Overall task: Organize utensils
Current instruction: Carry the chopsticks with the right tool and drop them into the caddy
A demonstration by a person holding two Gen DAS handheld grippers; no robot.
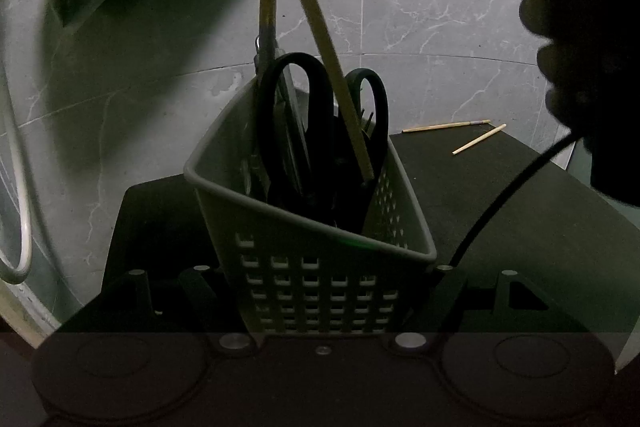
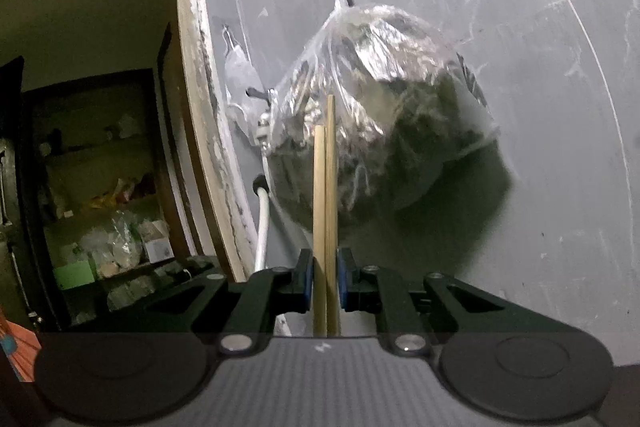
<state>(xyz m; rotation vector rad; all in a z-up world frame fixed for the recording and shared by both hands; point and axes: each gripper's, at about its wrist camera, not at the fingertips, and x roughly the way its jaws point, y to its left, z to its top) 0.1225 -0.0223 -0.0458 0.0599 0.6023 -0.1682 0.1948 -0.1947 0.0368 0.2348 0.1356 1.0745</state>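
basket [image 1: 320, 259] mouth: crowded by black scissors [image 1: 296, 131] at centre, gap only at 4 o'clock by chopsticks [image 1: 320, 39] | dark counter [image 1: 500, 195]: open at 3 o'clock, two loose sticks [image 1: 460, 135] at 2 | hanging plastic bag [image 2: 384, 123]: blocks 12 o'clock ahead of right gripper [image 2: 325, 283] | doorway [image 2: 96, 131]: open at 9

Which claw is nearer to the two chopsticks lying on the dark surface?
Left, probably. The left claw grips the basket, with the loose chopsticks beyond it to the right. The right claw holds another pair up near the wall.
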